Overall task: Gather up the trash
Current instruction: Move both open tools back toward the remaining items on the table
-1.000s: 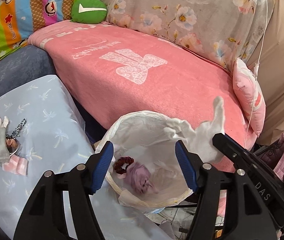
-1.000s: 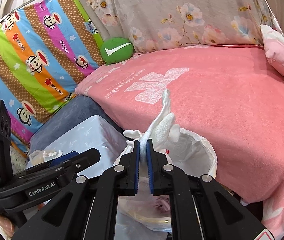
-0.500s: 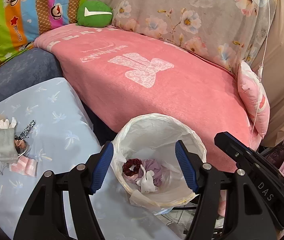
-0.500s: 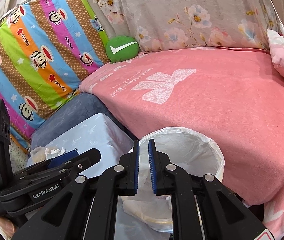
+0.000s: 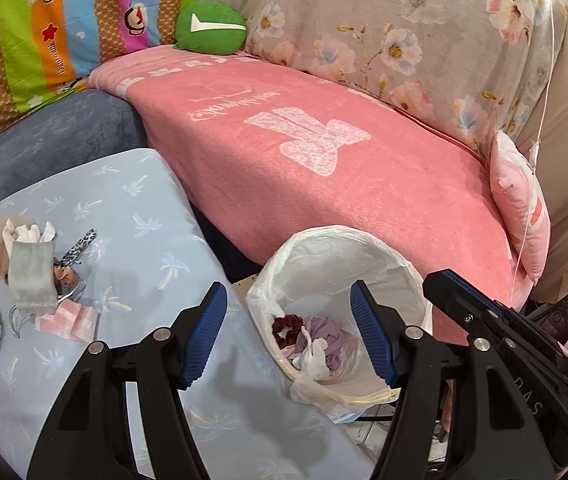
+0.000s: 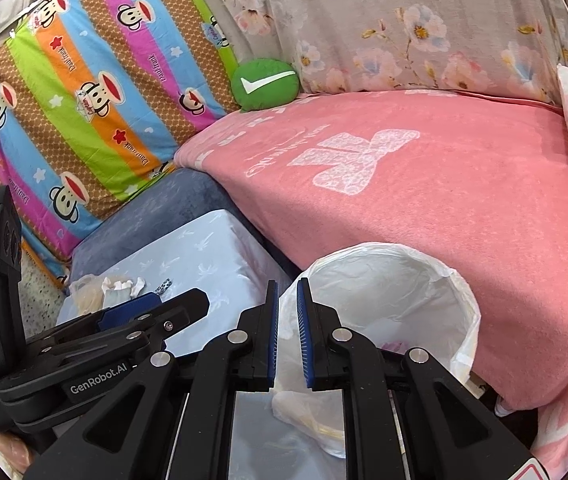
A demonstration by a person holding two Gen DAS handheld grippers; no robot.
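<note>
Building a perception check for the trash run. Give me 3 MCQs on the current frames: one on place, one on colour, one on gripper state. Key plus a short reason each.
1. Where does the dark red scrunchie lie?
A. on the pink blanket
B. inside the lined trash bin
C. on the light blue table cover

2. What colour is the round cushion with the white tick?
A. green
B. pink
C. blue

3. How does the left gripper stand?
A. shut on a tissue
B. shut on nothing
C. open, holding nothing

Key:
1 B: it sits among the trash at the bottom of the bin liner.
2 A: green fabric at the back of the pink blanket.
3 C: its blue pads stand wide apart with only the bin seen between them.
</note>
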